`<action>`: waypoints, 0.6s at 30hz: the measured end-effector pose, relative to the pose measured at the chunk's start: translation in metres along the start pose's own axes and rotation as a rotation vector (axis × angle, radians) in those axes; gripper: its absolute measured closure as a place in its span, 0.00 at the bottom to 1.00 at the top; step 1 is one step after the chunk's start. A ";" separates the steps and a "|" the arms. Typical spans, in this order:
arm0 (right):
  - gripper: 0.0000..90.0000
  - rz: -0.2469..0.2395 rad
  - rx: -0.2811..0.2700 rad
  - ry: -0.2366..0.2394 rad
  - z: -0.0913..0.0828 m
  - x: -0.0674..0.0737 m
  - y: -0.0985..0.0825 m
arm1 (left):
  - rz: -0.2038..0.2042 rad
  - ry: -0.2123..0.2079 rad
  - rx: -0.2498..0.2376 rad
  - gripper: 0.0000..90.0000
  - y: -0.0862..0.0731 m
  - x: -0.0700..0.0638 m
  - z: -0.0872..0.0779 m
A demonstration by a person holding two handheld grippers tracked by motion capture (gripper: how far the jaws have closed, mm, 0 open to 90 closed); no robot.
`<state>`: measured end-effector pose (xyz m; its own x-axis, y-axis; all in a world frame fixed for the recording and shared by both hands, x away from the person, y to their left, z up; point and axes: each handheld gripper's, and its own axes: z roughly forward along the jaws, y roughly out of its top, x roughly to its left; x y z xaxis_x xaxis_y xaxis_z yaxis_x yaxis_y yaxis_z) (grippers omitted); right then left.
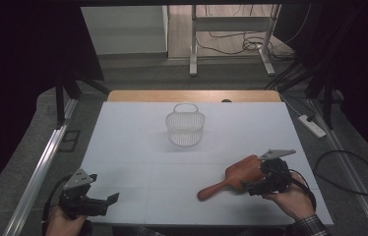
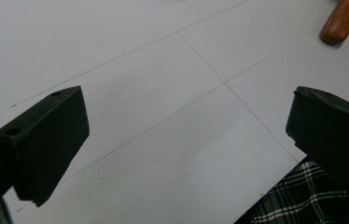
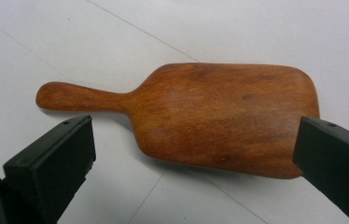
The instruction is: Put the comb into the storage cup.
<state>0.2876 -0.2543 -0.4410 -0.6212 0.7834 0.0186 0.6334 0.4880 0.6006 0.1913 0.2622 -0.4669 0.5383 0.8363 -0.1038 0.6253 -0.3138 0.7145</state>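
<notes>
A brown wooden paddle [image 1: 231,178] lies flat on the white table [image 1: 138,147] at the front right, its handle pointing toward the front middle. My right gripper [image 1: 253,173] is at the blade end, open, jaws wide on either side of the blade [image 3: 219,116]. In the right gripper view [image 3: 196,154] the jaws stand just short of the blade, one overlapping its far corner. My left gripper [image 1: 108,204] rests open at the front left corner, with bare table between its jaws [image 2: 186,135]. The paddle's handle tip [image 2: 338,23] shows in the left gripper view's top right.
A white mesh basket [image 1: 186,125] with a loop handle stands at the table's back middle. A metal rail [image 1: 39,172] runs along the left side. On the floor to the right lie a power strip [image 1: 312,125] and cables [image 1: 349,172]. A plaid sleeve [image 2: 303,200] is near the front edge.
</notes>
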 end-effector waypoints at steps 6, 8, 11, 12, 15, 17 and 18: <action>0.00 -0.011 0.026 -0.016 0.003 0.001 0.000 | 0.002 0.000 0.000 0.00 0.000 0.000 0.000; 0.09 -0.013 0.034 -0.031 0.003 0.000 -0.001 | 0.004 -0.001 0.000 0.00 0.000 0.000 0.000; 0.20 -0.011 0.023 -0.035 0.001 -0.002 -0.002 | 0.006 -0.001 0.001 0.00 0.000 0.000 0.000; 0.29 -0.012 0.021 -0.033 -0.001 -0.003 -0.003 | 0.007 -0.001 0.001 0.00 0.000 0.000 0.000; 0.48 0.008 0.020 -0.024 -0.004 -0.007 -0.004 | 0.010 0.000 0.003 0.00 0.000 -0.001 0.000; 0.66 0.005 0.043 -0.009 -0.006 -0.010 -0.004 | 0.013 0.000 0.004 0.00 0.001 -0.001 0.001; 0.66 0.005 0.043 -0.009 -0.006 -0.010 -0.004 | 0.013 0.000 0.004 0.01 0.001 -0.001 0.001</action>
<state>0.2888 -0.2663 -0.4389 -0.6135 0.7896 0.0142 0.6561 0.4996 0.5657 0.1916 0.2608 -0.4669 0.5466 0.8320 -0.0949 0.6205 -0.3264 0.7131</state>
